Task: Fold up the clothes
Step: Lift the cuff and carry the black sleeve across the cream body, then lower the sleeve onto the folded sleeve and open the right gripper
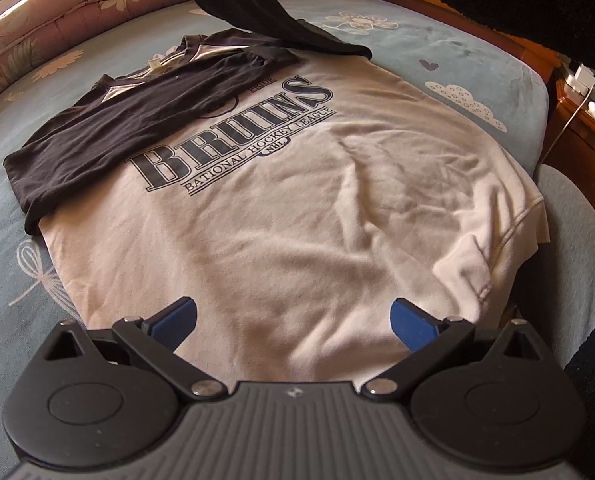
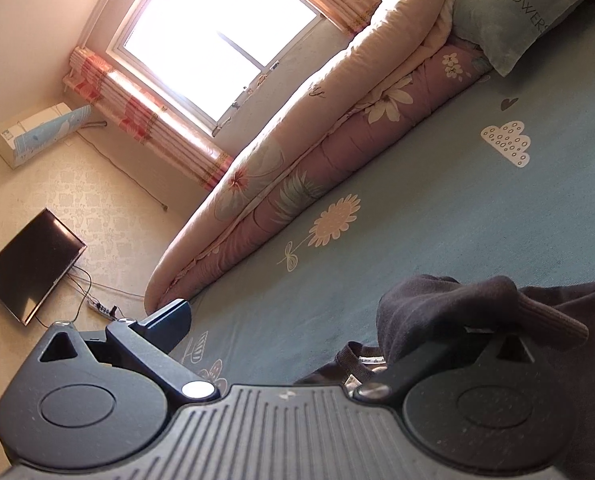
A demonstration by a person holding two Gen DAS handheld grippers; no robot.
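While its jaws stand wide apart with nothing between them, the left gripper (image 1: 293, 320) hovers over the hem end of a cream BRUINS shirt (image 1: 281, 208) spread flat on the bed (image 1: 477, 64), hem toward the near edge. One black sleeve (image 1: 109, 136) is folded across the chest; the other sleeve (image 1: 265, 12) lifts off toward the far side, apparently carried by the right gripper (image 2: 337, 336). In the right wrist view, dark fabric (image 2: 469, 316) drapes over one finger; the other finger stands well clear, so whether that cloth is pinched cannot be told. The shirt looks light, soft and limp, likely to sag and wrinkle; a pinch at the hem corners or a cuff should serve best. The right-hand hem corner droops over the bed's edge. A dark mass in the left view's upper right corner is unidentifiable.
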